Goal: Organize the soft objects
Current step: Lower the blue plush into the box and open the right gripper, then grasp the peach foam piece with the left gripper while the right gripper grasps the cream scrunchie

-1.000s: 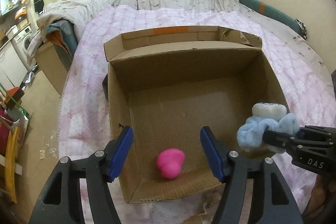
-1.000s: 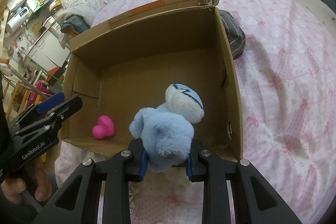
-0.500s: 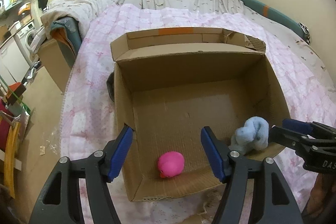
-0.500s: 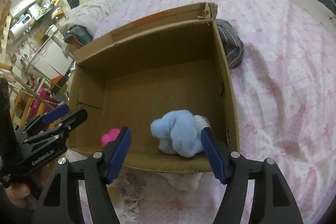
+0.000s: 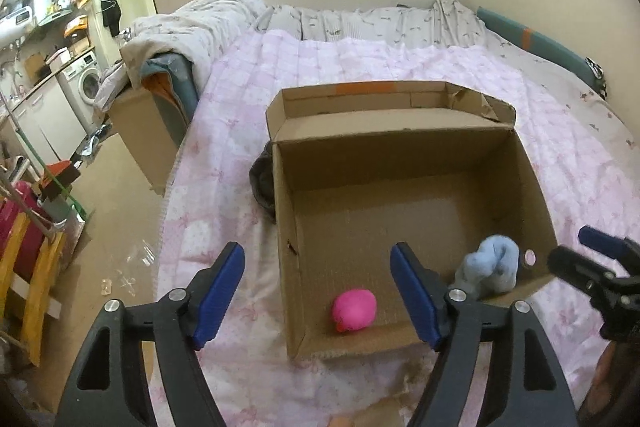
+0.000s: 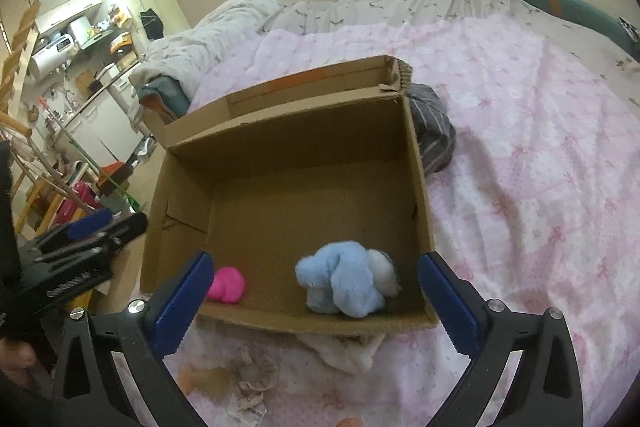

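blue plush (image 6: 344, 283) in box (image 6: 416, 187) | right tool (image 6: 320, 301) open, just before it

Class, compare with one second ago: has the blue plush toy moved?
Yes. The blue plush toy dropped from the right gripper onto the cardboard box floor, near its front right corner.

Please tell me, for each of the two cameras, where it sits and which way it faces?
Left wrist: sits on the left gripper, faces down the bed over the cardboard box; its own open fingers and the right gripper show.
Right wrist: sits on the right gripper, faces the same box; its own open fingers and the left gripper show.
Both share the box, pink toy and blue plush.
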`<state>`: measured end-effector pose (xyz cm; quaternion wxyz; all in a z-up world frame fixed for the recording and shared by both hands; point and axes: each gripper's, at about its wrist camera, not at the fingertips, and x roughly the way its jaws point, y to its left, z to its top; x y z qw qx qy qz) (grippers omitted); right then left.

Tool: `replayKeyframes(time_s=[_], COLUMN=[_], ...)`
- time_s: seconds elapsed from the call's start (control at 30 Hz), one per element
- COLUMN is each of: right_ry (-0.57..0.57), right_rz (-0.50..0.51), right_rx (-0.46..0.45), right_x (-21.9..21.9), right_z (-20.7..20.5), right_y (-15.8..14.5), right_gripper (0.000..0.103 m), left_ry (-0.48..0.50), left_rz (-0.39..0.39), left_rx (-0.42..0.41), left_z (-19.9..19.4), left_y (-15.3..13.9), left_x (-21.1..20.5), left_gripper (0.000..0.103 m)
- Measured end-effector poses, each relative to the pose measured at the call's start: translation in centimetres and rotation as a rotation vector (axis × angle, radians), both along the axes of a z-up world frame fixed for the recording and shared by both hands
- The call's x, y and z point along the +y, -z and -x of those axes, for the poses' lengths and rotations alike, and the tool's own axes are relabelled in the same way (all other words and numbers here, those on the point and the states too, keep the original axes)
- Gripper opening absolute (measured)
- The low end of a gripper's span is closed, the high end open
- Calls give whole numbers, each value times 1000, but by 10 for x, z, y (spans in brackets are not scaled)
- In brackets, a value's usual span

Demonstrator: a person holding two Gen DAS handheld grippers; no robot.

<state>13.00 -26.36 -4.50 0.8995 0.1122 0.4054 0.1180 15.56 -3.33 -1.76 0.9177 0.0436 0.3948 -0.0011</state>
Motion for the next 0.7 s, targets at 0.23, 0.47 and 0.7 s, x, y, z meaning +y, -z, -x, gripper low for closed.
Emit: replayKeyframes(time_s=[0.23,0.47,0.7], right_ry=[12,39,28], right_rz=[4,44,103], right_rx=[24,73,60], right_x=[-6,-2,7], right_z=[28,60,83], right_y=[-3,2,4], right_gripper=[103,103,103], left_ry=[1,-75,-102], left_rz=[56,24,103], left_rx=[55,79,154], left_z=[27,58,72], left_y=[2,11,20], left_x=[14,31,56], left_gripper=[73,73,73])
